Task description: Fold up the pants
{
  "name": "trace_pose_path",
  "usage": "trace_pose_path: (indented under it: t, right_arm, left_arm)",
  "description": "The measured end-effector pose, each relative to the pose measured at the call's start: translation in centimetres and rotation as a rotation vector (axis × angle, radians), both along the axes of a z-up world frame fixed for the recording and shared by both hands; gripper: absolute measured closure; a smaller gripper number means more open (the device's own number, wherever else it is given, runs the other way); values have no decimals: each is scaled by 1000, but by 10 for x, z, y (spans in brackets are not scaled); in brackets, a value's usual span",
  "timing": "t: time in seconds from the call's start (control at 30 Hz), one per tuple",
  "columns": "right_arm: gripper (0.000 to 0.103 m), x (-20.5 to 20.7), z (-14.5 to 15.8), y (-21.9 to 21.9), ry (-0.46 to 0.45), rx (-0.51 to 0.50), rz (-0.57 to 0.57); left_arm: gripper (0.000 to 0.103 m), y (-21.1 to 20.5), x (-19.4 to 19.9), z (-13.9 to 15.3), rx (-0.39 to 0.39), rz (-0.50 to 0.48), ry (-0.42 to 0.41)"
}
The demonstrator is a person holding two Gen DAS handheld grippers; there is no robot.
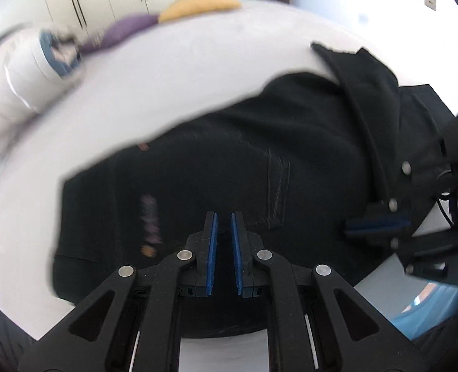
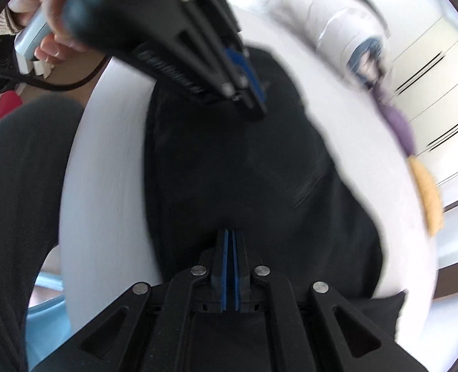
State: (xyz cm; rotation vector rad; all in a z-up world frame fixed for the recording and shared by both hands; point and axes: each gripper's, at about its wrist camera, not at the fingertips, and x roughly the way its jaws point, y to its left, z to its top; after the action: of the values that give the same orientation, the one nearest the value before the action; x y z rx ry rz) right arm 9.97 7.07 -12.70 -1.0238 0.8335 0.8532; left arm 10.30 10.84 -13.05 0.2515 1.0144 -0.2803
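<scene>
A white bed [image 1: 173, 71] fills the left wrist view, cupboards at the top. Black pants [image 1: 244, 155] are spread diagonally from lower left to upper right, directly under the left gripper [image 1: 224, 217], whose jaws are slightly parted and empty.

In the right wrist view, the right gripper [image 2: 230, 232] is pressed together at bottom centre, over the pants' lower part.

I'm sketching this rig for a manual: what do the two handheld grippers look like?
Both the left gripper and the right gripper are matte black plastic with triangular cutouts, silver round pivot pins and ribbed blue finger pads. A black cable trails from the left one.
</scene>
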Motion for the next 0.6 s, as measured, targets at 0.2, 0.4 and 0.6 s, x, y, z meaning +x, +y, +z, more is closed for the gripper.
trace_pose_path:
  t: [0.2, 0.4, 0.6]
  right_arm:
    - [99, -13, -3, -16, 54, 68, -81]
    - [95, -1, 26, -35, 114, 179, -170]
    - [41, 104, 95, -152, 162, 446, -607]
  left_arm:
    - [94, -23, -19, -26, 128, -58, 29]
    - [94, -42, -6, -4, 103, -35, -10]
    - [94, -85, 39, 2, 50, -33, -38]
